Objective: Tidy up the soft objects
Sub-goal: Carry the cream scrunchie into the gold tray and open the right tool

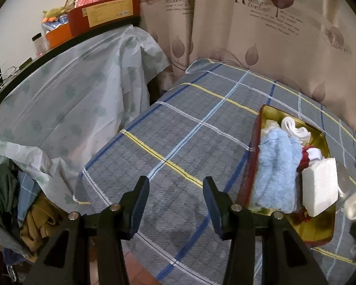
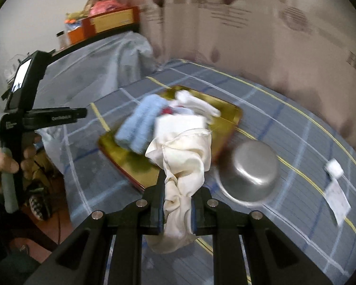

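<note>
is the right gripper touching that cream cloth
Touching. The right wrist view shows the right gripper with both fingers pressed against the bunched cream cloth.

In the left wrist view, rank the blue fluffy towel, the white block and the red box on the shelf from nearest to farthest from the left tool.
From the open left tool:
1. Blue fluffy towel, at the gold tray's left side, just right of the tool.
2. White block, further right in the tray.
3. Red box, far back on the shelf, upper left.
</note>
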{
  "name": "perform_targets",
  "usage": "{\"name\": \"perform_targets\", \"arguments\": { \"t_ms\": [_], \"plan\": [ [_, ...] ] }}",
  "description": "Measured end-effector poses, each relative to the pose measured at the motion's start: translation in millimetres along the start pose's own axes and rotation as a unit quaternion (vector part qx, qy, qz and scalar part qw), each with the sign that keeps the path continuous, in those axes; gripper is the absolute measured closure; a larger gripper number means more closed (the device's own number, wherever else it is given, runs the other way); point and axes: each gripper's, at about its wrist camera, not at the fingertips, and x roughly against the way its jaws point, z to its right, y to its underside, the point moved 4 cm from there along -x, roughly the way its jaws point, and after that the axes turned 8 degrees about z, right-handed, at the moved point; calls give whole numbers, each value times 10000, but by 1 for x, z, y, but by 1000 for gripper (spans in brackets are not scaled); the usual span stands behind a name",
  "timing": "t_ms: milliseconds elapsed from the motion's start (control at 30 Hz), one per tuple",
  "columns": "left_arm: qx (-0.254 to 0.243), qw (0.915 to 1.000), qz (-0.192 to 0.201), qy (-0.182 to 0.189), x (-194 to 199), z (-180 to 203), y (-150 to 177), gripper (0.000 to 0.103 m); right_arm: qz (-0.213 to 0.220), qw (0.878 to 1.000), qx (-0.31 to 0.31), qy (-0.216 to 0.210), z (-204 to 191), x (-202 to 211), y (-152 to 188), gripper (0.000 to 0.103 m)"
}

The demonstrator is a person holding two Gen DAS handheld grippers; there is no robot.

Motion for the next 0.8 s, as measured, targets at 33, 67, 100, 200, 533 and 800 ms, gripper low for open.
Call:
{"name": "perform_targets", "arguments": {
  "t_ms": [33, 67, 100, 200, 533, 800],
  "plan": [
    [21, 10000, 19, -33, 0, -2, -1, 55, -16, 10000, 24, -92, -7, -6, -3, 89],
    [23, 10000, 42, -58, 0, -4, -2, 55, -53, 9998, 52, -180, -14, -15, -6, 89],
    [14, 9999, 55, -88, 1, -6, -2, 55, -73, 9997, 64, -217, -19, -20, -8, 89],
    [34, 9999, 41, -133, -1, -8, -2, 55, -159, 9990, 102, -403, -34, -36, -12, 89],
    [60, 9998, -59, -204, -5, -14, 0, 55, -411, 9982, 246, -350, -48, -82, -18, 89],
    [81, 9998, -87, -171, -7, -12, 1, 55, -352, 9990, 254, 101, -33, -107, -25, 89]
  ]
}}
